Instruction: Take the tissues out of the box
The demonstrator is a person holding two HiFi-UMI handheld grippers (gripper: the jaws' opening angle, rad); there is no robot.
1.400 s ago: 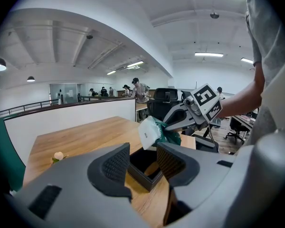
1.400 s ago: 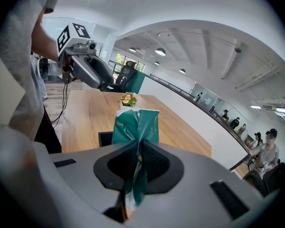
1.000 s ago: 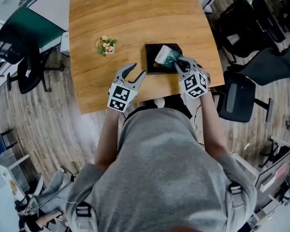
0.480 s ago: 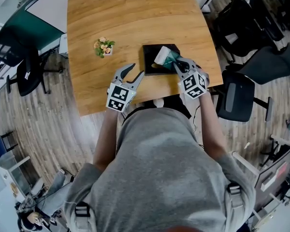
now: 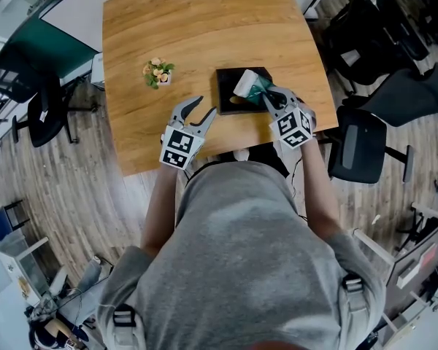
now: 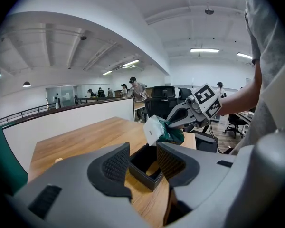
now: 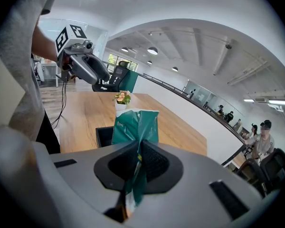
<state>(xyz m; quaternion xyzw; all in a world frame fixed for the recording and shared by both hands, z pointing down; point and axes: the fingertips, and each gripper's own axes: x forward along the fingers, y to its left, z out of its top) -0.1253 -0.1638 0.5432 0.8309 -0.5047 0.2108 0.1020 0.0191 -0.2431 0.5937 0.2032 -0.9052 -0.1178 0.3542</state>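
Wooden bench in an open office. R claw is closed tight on the green tissue pack, held just over the black box at the bench's near right. L claw is open w/ nothing in it, just left of the box.

A wooden bench stands on a floor of grey-brown planks. A black office chair sits near its right edge, and a second chair is at its left. More dark chairs crowd the far right. A dark green surface lies at the far left. Overhead, a white curved ceiling carries strip lights. A low white wall topped by a rail runs beyond the bench.
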